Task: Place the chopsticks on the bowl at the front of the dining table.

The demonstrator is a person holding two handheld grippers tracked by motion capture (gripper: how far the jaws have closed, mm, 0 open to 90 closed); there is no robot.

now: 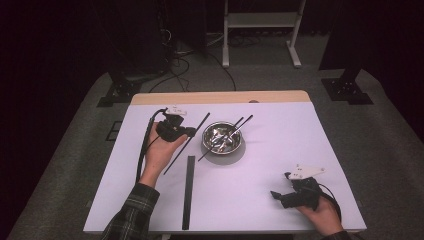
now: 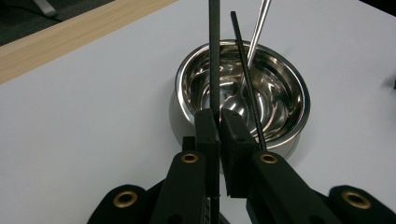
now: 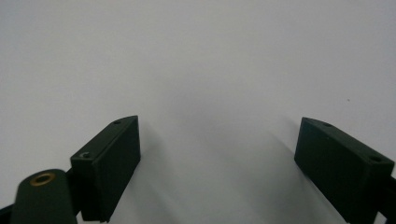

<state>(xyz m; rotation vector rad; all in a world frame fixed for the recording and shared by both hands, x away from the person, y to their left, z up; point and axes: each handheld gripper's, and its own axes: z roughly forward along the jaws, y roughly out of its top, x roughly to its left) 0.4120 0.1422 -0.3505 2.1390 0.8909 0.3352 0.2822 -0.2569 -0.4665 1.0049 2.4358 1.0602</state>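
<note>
White table (image 1: 260, 200) on grey carpet (image 1: 390, 130), dark room behind — left gripper (image 2: 219, 122) clamped on a black chopstick (image 2: 214, 56) beside the steel bowl (image 2: 285, 88); right gripper (image 3: 217, 154) jaws apart, nothing between.

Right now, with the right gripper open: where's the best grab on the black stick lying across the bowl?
Probably the far end of the black stick, where it overhangs the bowl rim and sits off the table. Bring the right gripper in from the bowl's right side, with its jaws across the shaft near the tip. The spoon handle lies close beside it, so stay clear of that.
</note>
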